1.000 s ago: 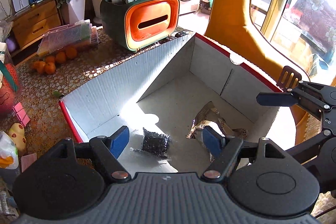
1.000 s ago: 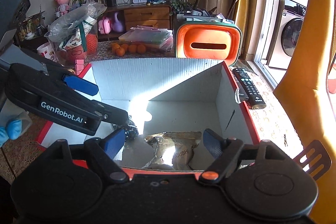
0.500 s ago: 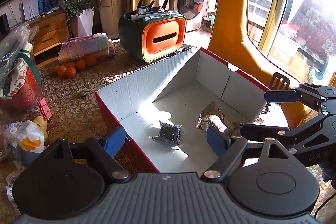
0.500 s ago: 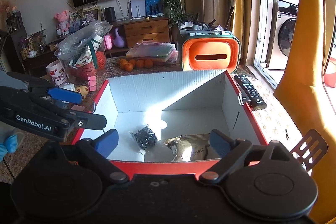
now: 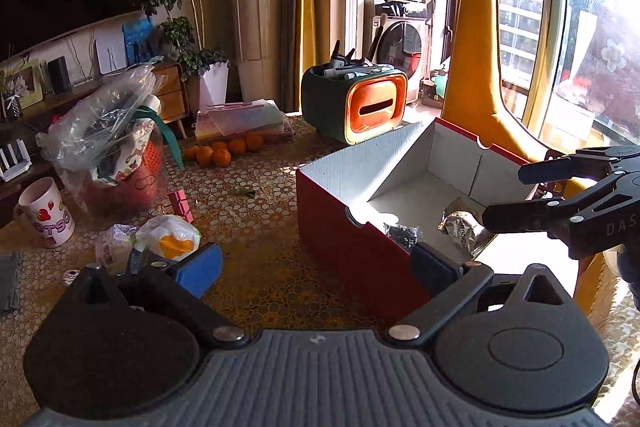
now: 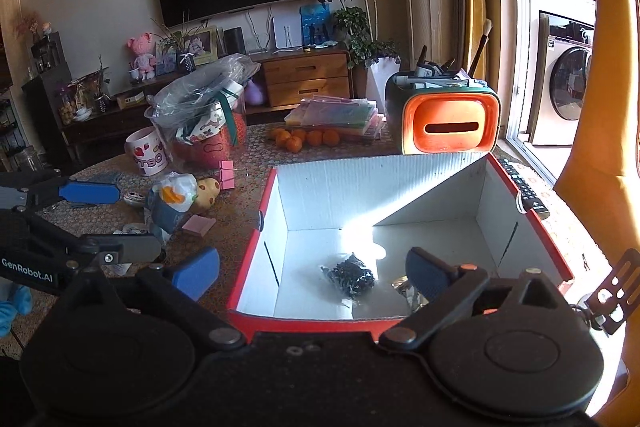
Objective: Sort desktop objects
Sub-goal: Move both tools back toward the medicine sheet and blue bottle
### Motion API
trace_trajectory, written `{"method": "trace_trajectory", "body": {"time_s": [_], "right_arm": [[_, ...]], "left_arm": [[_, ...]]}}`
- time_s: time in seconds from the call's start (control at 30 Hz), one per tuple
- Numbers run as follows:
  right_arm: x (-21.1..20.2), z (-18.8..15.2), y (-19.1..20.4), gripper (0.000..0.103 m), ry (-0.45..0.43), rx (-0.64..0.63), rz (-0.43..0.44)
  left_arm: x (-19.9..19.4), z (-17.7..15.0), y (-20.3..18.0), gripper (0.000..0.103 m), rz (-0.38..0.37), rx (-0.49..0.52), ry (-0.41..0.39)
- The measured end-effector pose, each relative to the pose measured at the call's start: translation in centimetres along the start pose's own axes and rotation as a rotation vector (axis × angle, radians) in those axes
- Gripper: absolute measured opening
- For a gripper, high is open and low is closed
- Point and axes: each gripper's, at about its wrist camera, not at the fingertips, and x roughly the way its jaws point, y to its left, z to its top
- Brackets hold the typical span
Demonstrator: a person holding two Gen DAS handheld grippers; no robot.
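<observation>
Both claws are spread wide and empty: left gripper point(image 5: 316, 261) hangs over the table with the loose clutter pile point(image 5: 160, 239) just ahead-left, so it's nearer. Right gripper point(image 6: 312, 273) sits over the red box point(image 6: 520, 195), farther off.

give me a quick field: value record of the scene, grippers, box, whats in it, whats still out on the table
left gripper: open, empty, by the box's left end
right gripper: open, empty, at the box's near edge
box: red outside, white inside, open top
in box: black bag, silver foil packet
still on table: mug, pink clip, pink eraser, oranges, remote right of the box
tissue box: orange front, behind the box
</observation>
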Motion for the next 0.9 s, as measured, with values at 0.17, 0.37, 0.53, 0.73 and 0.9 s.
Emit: {"method": "trace_trajectory", "body": {"time_s": [0.17, 0.37, 0.53, 0.73, 0.9], "right_arm": [[0.5, 0.1, 2.7, 0.101, -0.004, -0.005, 0.019], [1.6, 0.4, 5.8, 0.101, -0.004, -0.009, 0.037], [3.0, 0.6, 8.4, 0.101, 0.003, -0.027, 0.055], [5.3, 0.8, 11.1, 0.101, 0.020, -0.051, 0.063], [7.4, 1.0, 12.8, 0.101, 0.036, -0.071, 0.065]], "left_arm": [[-2.2, -1.7, 2.9, 0.101, 0.029, -0.029, -0.024], [-4.4, -3.7, 5.3, 0.101, 0.062, -0.042, -0.056], [-5.4, -5.3, 7.0, 0.101, 0.080, -0.061, -0.064], [-5.4, -7.7, 9.1, 0.101, 0.108, -0.075, -0.060], [-4.5, -9.1, 10.6, 0.101, 0.124, -0.077, -0.050]]}}
